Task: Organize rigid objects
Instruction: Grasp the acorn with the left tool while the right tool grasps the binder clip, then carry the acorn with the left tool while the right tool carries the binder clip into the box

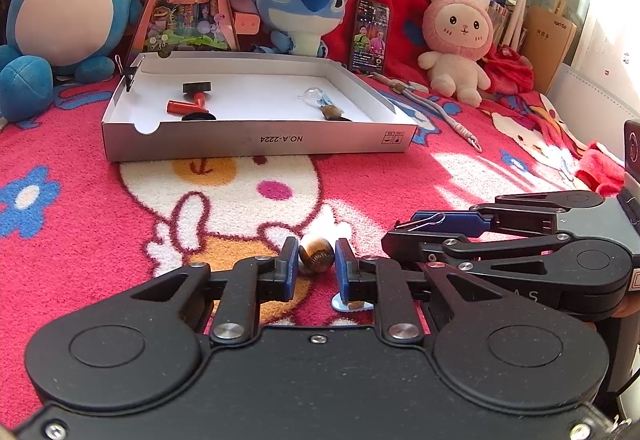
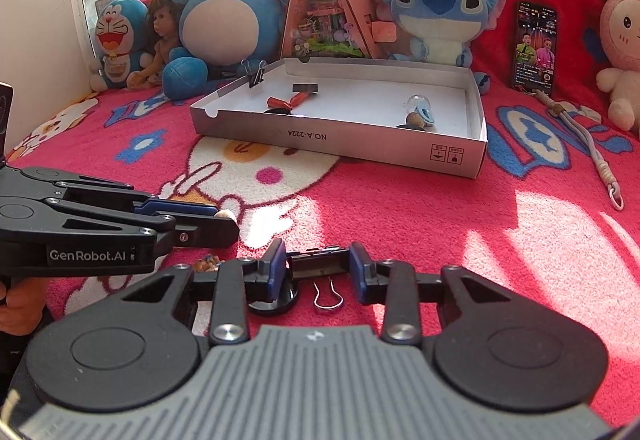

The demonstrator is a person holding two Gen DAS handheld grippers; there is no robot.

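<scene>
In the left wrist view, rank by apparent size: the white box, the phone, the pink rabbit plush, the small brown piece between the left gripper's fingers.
1. white box
2. pink rabbit plush
3. phone
4. small brown piece, though nearest the camera

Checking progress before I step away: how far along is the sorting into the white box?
Done: red stamps and a clear trinket lie in the white box. In hand: left tool around a brown bead, right tool around a black binder clip. Left: boxing both.
</scene>
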